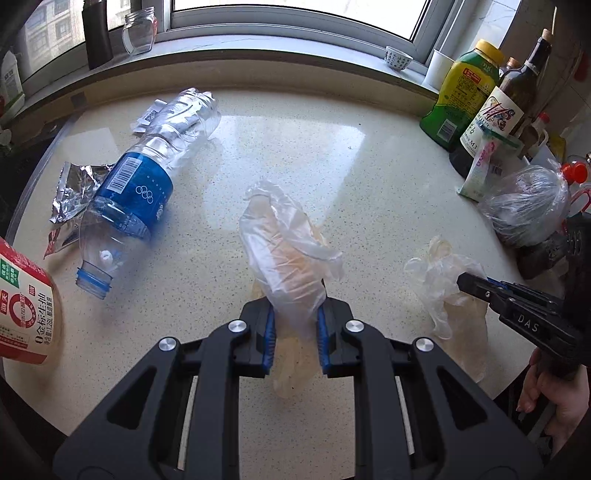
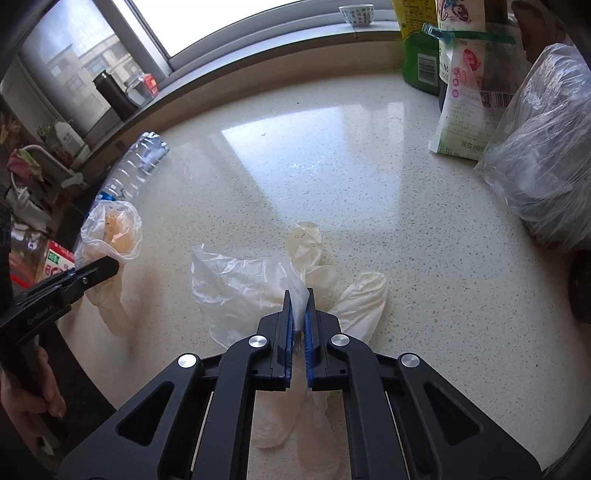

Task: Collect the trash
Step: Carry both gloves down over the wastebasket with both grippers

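Observation:
My left gripper (image 1: 295,314) is shut on a crumpled, stained clear plastic glove (image 1: 288,243) and holds it above the speckled counter (image 1: 332,147); it also shows in the right wrist view (image 2: 110,232). My right gripper (image 2: 298,295) is shut on a second pile of clear and whitish gloves (image 2: 251,288) lying on the counter; that pile shows in the left wrist view (image 1: 443,288). An empty plastic bottle with a blue label (image 1: 140,184) lies on its side at the left, beside a silver foil wrapper (image 1: 74,192).
Sauce and oil bottles (image 1: 469,92), a white packet (image 2: 461,103) and a filled clear bag (image 2: 543,147) stand at the right. A red-labelled jug (image 1: 26,302) is at the left edge. A glass jar (image 1: 138,31), a dark flask (image 1: 96,33) and a small cup (image 1: 398,58) sit on the windowsill.

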Tool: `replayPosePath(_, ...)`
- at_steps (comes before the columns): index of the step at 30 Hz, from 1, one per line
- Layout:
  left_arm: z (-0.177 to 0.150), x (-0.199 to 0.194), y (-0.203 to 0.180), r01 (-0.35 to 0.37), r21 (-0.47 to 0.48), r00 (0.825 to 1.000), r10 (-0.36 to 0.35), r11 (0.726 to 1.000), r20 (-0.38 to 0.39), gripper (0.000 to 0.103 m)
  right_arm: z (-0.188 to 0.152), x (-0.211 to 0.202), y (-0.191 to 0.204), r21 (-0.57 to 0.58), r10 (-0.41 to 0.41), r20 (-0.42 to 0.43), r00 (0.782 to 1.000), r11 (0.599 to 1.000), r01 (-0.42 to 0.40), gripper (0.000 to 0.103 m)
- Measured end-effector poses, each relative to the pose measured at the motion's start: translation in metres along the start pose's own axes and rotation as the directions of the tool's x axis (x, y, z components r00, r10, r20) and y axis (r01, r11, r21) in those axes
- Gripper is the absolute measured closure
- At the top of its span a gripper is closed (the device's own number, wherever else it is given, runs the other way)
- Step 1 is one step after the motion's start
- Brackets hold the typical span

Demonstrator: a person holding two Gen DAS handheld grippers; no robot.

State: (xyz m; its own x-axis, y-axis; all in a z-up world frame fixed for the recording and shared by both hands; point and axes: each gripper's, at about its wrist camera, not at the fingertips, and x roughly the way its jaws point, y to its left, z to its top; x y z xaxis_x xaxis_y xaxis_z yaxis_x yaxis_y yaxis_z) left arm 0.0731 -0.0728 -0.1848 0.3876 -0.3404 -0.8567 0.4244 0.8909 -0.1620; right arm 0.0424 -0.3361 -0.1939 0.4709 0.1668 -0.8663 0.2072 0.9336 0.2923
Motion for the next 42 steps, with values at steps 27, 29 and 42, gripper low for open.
replayPosePath(27,-0.256,-0.195,0.289,-0.306,-0.569,0.939,0.341,0.763,-0.047,0.088,-0.139,0.014,0.429,-0.623,0.329,-0.429,0.841,0.567,-0.539,0.099)
replayPosePath(29,-0.296,-0.196,0.322,-0.321,-0.636,0.934,0.347,0.701,-0.089,0.088,-0.173,0.037,0.472,-0.650,0.293,-0.492,0.820,0.504,-0.569,0.099)
replayPosePath(42,-0.486,-0.074,0.489,-0.336,-0.828,0.938,0.241,0.449,-0.250,0.088,-0.402,0.294,0.621,-0.683,-0.050,-0.646,0.762,0.484,-0.548,0.099)
